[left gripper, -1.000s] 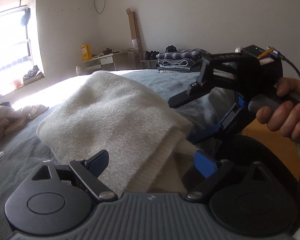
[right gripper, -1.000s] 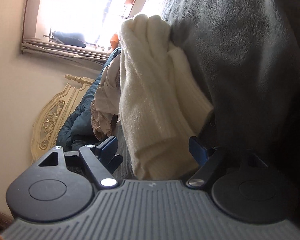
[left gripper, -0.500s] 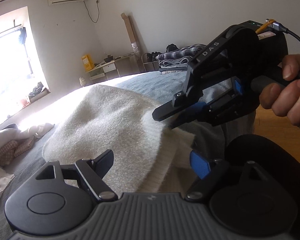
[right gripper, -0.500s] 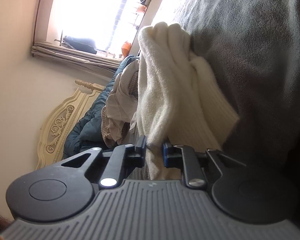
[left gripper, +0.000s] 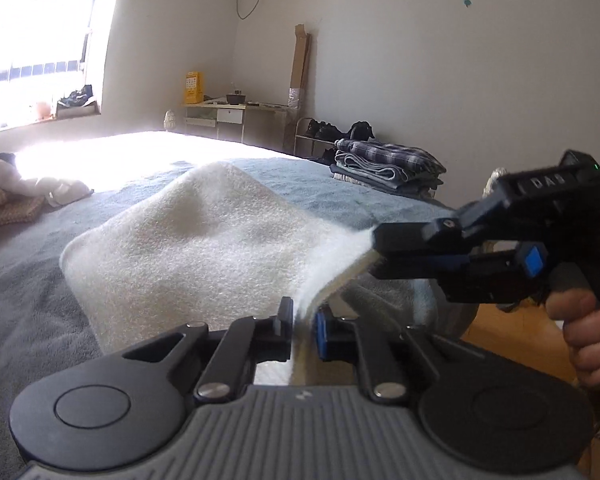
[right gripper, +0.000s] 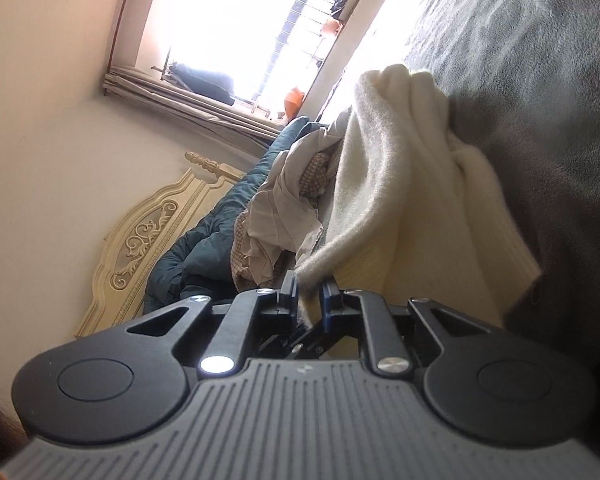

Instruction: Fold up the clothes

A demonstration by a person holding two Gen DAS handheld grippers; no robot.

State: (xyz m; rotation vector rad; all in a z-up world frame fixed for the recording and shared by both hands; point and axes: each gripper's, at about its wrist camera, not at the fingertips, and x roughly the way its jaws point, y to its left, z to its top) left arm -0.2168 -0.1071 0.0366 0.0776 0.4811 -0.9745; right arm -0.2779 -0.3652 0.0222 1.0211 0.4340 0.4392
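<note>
Setting: a bedroom; a grey-blue blanket (left gripper: 28,304) covers a bed, seen low from cameras on two hand-held grippers.
Garment: a cream knitted sweater (left gripper: 188,256), thick and fuzzy, lies on the blanket ahead of both tools, its near edge lifted off the bed.
Left gripper (left gripper: 300,322): clenched on the sweater's near edge, a thin fold of cloth standing up between the blue pads.
Right gripper (right gripper: 309,292): also clamped on the near edge, further to the left gripper's right; a person's hand (left gripper: 592,336) grips its handle.
Between the tools: the edge runs taut from one gripper to the other.
Handling: soft, limp and fairly bulky; it likely sags and stretches wherever it is unsupported, and the fluffy knit should not slip easily.
Where to hold: the ribbed hem band looks firmest, taken at two spread points as now.
Beyond the tools: a stack of folded clothes (left gripper: 388,162) at the bed's far edge; a loose heap of clothes (right gripper: 280,216) left of the right gripper.
</note>
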